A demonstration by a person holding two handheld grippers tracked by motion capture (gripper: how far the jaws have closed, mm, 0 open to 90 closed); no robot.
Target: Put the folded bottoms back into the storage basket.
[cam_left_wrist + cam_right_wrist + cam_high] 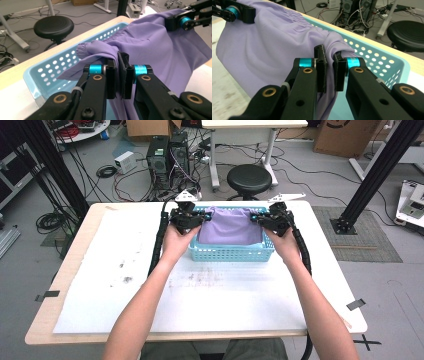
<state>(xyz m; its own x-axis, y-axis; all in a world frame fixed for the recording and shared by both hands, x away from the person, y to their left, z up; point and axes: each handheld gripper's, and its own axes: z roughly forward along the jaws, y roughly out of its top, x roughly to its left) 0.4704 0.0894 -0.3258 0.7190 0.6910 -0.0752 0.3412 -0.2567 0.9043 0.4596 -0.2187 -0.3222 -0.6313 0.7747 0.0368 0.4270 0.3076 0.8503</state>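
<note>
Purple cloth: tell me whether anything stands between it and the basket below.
Nothing visible does. The purple cloth hangs from the left gripper and right gripper, both shut on its top edge, directly over the open blue basket.

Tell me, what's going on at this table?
A person holds a pair of tongs in each hand and handles a purple cloth over a light blue basket on the white-covered table. The left tongs pinch the cloth at one edge, the right tongs at the opposite edge. The cloth hangs stretched between them, its lower part sagging into the basket.
</note>
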